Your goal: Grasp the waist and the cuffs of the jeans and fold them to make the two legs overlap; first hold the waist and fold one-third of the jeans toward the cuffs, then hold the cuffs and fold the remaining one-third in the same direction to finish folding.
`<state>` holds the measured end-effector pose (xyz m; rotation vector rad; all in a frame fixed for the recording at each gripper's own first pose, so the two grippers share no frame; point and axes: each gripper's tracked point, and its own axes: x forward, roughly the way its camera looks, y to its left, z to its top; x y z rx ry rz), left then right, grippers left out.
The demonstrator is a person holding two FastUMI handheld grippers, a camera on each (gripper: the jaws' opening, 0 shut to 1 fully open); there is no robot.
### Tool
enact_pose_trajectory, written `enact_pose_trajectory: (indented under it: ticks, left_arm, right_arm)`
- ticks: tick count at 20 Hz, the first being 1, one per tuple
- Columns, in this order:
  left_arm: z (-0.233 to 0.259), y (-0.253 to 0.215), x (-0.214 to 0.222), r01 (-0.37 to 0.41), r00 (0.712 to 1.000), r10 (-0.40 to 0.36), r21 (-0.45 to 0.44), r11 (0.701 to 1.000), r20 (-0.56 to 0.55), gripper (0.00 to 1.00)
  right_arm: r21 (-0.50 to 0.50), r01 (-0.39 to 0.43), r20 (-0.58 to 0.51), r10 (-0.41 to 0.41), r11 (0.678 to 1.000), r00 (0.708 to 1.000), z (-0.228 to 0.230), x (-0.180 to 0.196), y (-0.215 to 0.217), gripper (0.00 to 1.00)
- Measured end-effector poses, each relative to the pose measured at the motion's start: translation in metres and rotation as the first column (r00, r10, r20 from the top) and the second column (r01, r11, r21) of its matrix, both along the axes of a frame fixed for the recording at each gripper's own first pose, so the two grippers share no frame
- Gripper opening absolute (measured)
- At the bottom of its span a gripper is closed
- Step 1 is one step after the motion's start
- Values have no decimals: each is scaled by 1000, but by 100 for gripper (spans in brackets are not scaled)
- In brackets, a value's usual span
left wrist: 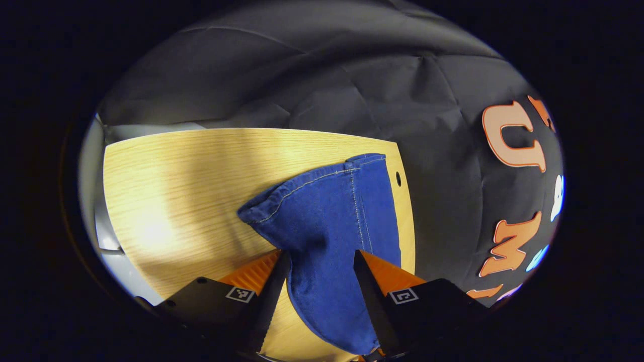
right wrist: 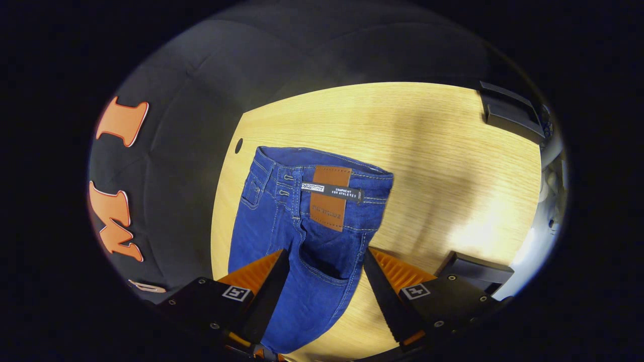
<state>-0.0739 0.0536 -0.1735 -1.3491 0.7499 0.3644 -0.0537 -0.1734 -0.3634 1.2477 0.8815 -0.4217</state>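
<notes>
Blue denim jeans [left wrist: 327, 211] lie lengthwise on the light wood-grain table [left wrist: 176, 191]; legs appear already overlapped, neither third-fold yet made, by my reading. Left gripper [left wrist: 322, 271]: fingers spread, cuff end running between them, no pinch. Right gripper [right wrist: 324, 274]: fingers likewise parted, straddling the cloth below the waistband with its brown leather patch [right wrist: 329, 198].

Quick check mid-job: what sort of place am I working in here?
Probably a staged recording booth, not a home: a light wood-grain table backed by a draped black cloth wall, with only the blue denim jeans laid out on it.
</notes>
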Motion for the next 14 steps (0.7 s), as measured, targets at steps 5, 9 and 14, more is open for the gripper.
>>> enact_pose_trajectory:
  ticks: [5, 9, 14]
  left_arm:
    - [-1, -4, 19, 17, 999, -18, 22, 1000, 48, 78]
    - [-10, -8, 28, 6, 999, -6, 13, 1000, 38, 65]
    - [-48, 0, 45, -27, 999, 26, -30, 999, -18, 16]
  right_arm:
    - [18, 4, 20, -4, 1000, 1000, -1, 11, 3, 91]
    - [7, 4, 6, -4, 1000, 1000, -8, 9, 3, 80]
    - [22, 13, -88, -11, 1000, 996, -14, -10, 7, 21]
